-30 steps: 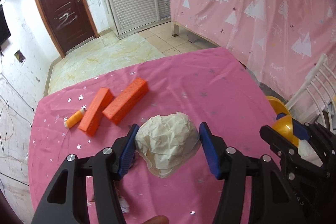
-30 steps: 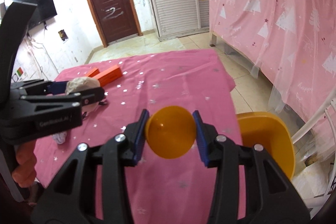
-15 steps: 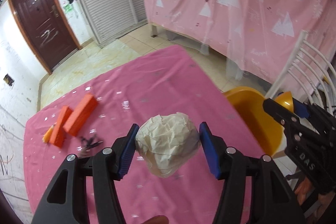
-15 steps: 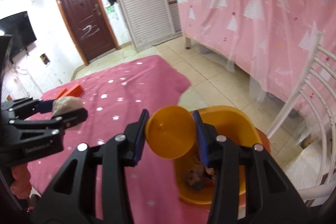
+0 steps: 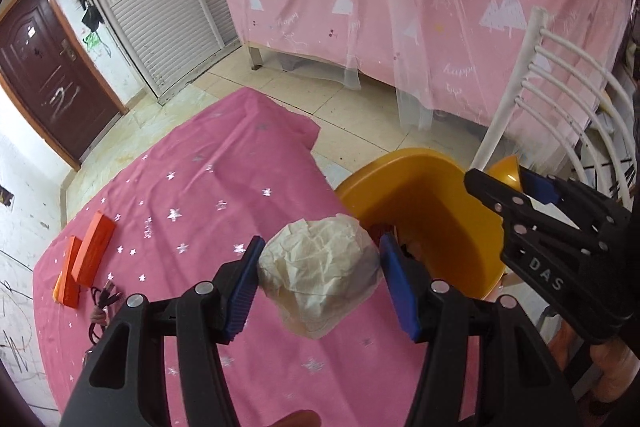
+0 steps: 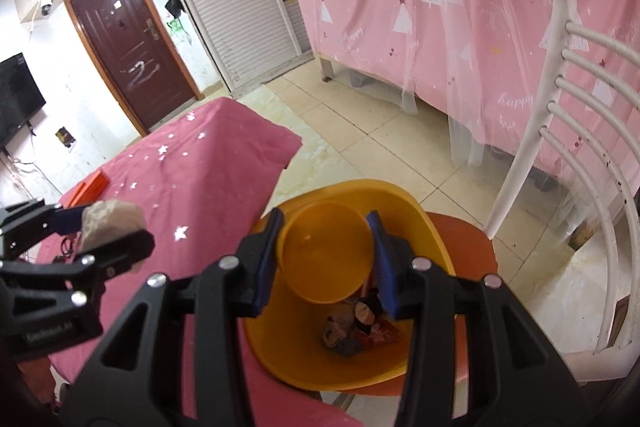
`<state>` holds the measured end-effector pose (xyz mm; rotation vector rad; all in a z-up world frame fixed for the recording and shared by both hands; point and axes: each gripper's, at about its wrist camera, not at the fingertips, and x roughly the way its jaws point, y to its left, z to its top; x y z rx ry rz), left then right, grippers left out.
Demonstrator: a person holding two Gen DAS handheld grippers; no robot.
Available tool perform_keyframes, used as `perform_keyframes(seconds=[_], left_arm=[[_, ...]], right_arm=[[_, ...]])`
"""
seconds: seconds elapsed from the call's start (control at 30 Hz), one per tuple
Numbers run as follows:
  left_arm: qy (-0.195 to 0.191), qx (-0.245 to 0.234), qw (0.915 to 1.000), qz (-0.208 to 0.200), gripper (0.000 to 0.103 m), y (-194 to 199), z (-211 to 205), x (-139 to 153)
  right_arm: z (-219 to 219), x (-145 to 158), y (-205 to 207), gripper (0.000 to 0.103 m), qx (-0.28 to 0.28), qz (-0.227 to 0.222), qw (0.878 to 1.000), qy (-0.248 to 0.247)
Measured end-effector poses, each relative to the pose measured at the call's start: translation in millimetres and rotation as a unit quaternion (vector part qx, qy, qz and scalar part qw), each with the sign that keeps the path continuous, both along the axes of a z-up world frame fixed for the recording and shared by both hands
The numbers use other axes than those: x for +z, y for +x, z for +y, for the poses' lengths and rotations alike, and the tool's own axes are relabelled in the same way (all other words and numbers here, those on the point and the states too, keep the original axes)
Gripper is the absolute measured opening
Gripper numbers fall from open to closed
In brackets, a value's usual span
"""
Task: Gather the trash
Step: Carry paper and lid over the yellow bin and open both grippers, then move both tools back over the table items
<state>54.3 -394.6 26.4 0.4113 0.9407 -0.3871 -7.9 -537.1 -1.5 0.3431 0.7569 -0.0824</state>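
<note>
Left wrist view: left tongs clamp a crumpled paper wad at centre, over the pink worktop edge; yellow bin at 2 o'clock. Wad looks light, soft, crushable, with no clear long axis; side grip suits.

Right wrist view: right tongs pinch a small orange bowl by its sides, mouth facing the camera, above the bin. Looks stiff, light, slippery.

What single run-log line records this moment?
left hand-held gripper: shut on crumpled paper | right hand-held gripper: shut on orange cup, over orange bin | stage: pre-drop
</note>
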Motion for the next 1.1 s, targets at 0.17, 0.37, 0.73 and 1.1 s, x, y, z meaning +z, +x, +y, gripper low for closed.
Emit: perform_keyframes(seconds=[0.17, 0.37, 0.73, 1.1], left_arm=[[0.016, -0.012, 0.9998, -0.002, 0.053, 1, -23, -9], [0.041, -0.015, 0.9985, -0.033, 0.053, 6, -51, -15], [0.018, 0.009, 0.9993, -0.032, 0.083, 31, -67, -10], [-0.008, 0.029, 0.9992, -0.027, 0.084, 32, -42, 2]], right_arm=[[-14, -15, 6, 0.041, -0.002, 0.010, 1.000, 0.017], [-29, -34, 9, 0.040, -0.010, 0.026, 0.999, 0.040], [-29, -52, 17, 0.050, 0.001, 0.051, 0.997, 0.050], [-20, -48, 12, 0.060, 0.007, 0.042, 0.998, 0.047]])
